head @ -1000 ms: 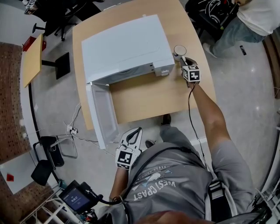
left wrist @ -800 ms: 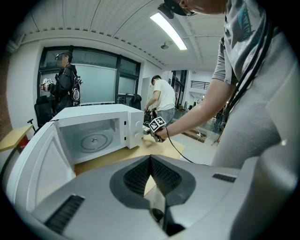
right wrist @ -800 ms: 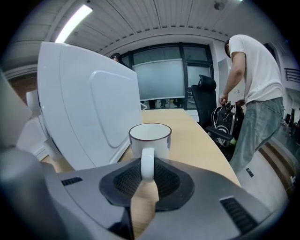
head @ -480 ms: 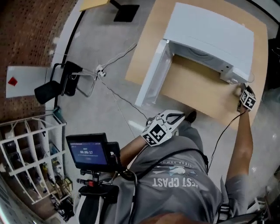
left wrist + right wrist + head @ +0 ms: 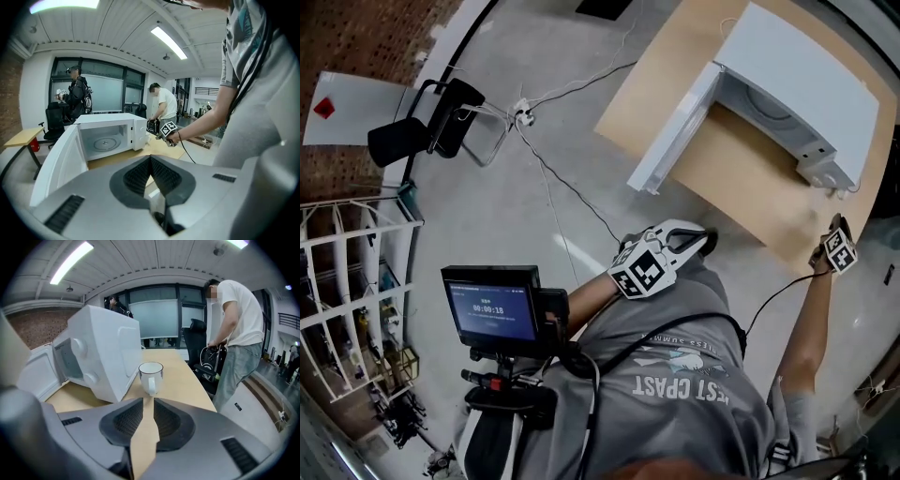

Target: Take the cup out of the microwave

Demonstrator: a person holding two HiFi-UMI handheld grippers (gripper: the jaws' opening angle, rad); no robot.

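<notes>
The white cup (image 5: 151, 376) stands upright on the wooden table (image 5: 741, 178), just outside the white microwave (image 5: 101, 357), its handle turned toward my right gripper (image 5: 148, 401). That gripper is a short way back from the cup, jaws slightly apart and empty. In the head view my right gripper (image 5: 834, 225) hangs at the table's near edge; the cup does not show there. The microwave (image 5: 797, 84) has its door (image 5: 675, 131) swung wide, and its cavity (image 5: 103, 138) shows only the turntable. My left gripper (image 5: 694, 240) is off the table by my body, shut and empty.
A person in a white shirt (image 5: 234, 333) stands beyond the table's far side. Another person in dark clothes (image 5: 75, 93) stands behind the microwave. On the floor to my left are a monitor on a stand (image 5: 492, 305), a wire rack (image 5: 347, 309), a black chair (image 5: 431, 117) and cables.
The right gripper has drawn back from the cup beside the microwave to the table's near edge. The left gripper has shifted and risen a little. The head view has swung toward the floor.
</notes>
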